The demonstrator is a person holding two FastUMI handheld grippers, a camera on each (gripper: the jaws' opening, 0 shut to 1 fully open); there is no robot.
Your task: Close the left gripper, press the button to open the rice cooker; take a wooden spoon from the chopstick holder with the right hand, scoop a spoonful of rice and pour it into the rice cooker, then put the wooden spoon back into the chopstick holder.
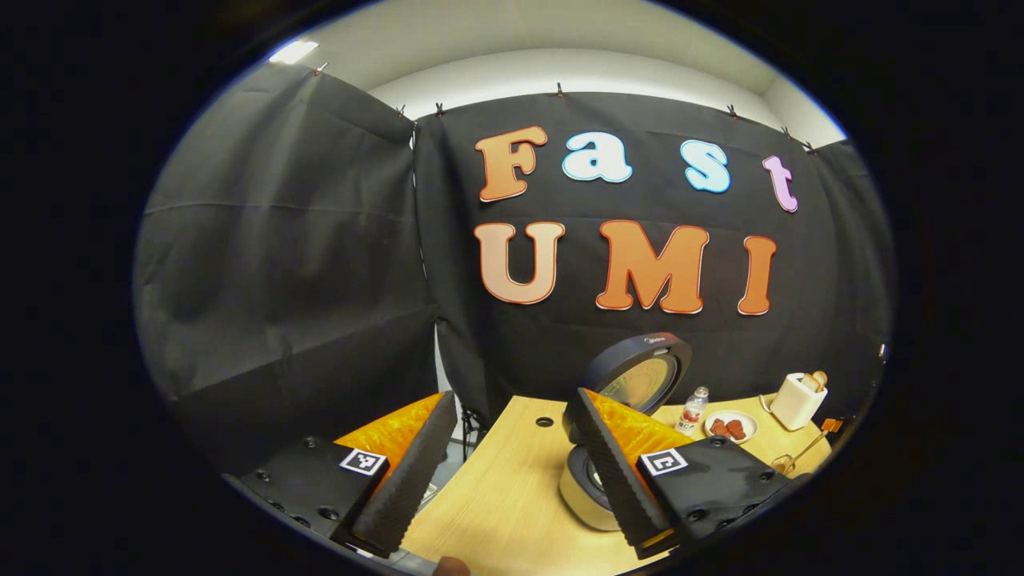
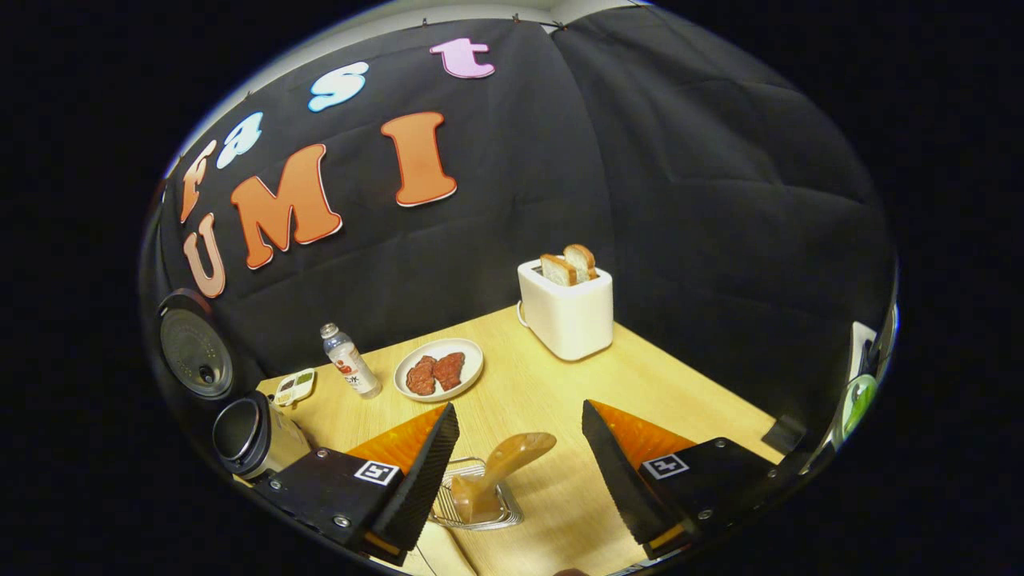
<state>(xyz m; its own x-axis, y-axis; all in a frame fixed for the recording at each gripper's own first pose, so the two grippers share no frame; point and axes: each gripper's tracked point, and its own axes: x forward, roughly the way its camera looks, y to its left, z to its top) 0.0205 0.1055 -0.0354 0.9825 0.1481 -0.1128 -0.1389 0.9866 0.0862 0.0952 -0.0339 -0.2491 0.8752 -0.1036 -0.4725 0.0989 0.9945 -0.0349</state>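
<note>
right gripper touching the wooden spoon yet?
Apart. The right gripper view shows the right gripper open, with bare table between each finger and the wooden spoon, which stands in the wire chopstick holder.

The left tongs [image 1: 512,464] have two wedge-shaped fingers [image 1: 404,480] with ridged, saw-toothed inner faces. Each finger sits on a black block set with dark round screws, and each block carries a small square black-and-white marker. The right tongs [image 2: 520,464] are built the same way: ribbed wedge fingers [image 2: 420,480], black screw-studded mounts, one square marker on each.
</note>
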